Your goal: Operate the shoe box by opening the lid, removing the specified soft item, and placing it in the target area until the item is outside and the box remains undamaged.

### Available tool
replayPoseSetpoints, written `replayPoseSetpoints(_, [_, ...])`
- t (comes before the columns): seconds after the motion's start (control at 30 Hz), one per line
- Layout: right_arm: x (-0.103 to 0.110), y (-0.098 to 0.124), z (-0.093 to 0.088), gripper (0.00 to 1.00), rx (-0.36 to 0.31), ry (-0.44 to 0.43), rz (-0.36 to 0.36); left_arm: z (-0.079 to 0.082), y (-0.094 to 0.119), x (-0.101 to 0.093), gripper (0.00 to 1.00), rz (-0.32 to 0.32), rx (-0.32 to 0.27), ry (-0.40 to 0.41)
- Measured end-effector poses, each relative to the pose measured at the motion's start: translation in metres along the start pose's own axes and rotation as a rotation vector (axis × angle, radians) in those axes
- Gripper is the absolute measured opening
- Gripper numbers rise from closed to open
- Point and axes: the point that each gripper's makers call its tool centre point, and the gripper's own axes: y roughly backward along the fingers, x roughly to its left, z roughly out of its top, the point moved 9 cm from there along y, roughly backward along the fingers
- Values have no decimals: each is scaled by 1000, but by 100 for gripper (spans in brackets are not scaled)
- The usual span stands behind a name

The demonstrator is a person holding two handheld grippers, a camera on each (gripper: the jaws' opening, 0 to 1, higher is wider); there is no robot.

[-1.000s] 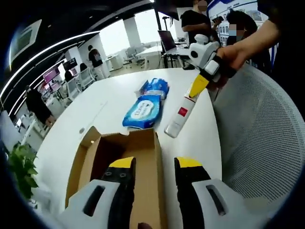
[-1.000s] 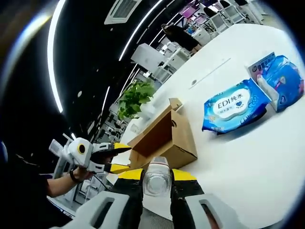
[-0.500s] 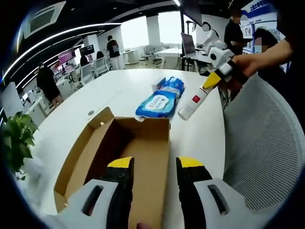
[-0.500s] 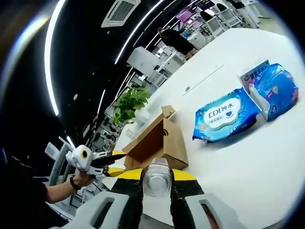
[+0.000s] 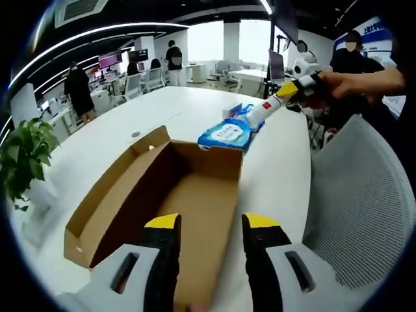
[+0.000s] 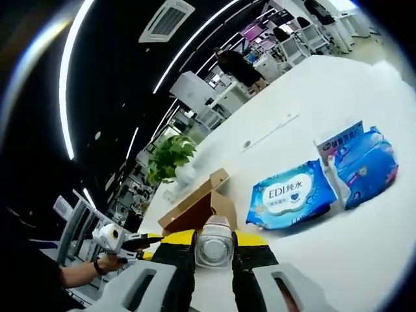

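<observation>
A broad white table (image 5: 117, 140) with a smooth matte top carries everything. In the left gripper view a white mesh chair back (image 5: 361, 214) stands at the table's right edge, its surface finely perforated. The brown corrugated shoe box (image 5: 162, 195) lies open on the table, long and rectangular, its side flaps raised and its floor bare as far as the view reaches; the right gripper view sees it only from outside, as a small tan box (image 6: 195, 208) with one flap up.

Beyond the box lies a flat, glossy blue-and-white wipes pack (image 6: 292, 195), soft and pillow-shaped, with a second, crinkled blue pack (image 6: 367, 166) just beside it on the far side; the right gripper view shows both fully, while the left gripper view shows them partly behind the bottle.

A potted plant (image 5: 26, 156) with green leaves stands at the table's left.

The right gripper (image 6: 214, 244) has its yellow-tipped jaws closed around a slim white bottle (image 5: 266, 110), held above the packs; the right gripper view sees its clear round base end-on.

The left gripper (image 5: 209, 227) hovers over the box's near end, jaws parted and holding nothing.
</observation>
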Motion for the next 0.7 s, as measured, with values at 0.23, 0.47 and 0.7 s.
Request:
replayPoseSetpoints(0.23, [-6,-3,28,17,5,37,-18,-8,4,0,39,19,-14,69])
replayPoseSetpoints(0.47, [-10,-10,54,17,20,85,-24,-19,13,-1,39,49,-13,113])
replayPoseSetpoints(0.7, [-17,-22,79,17,51,154,-32,-28,23,1,39,88,-31,192])
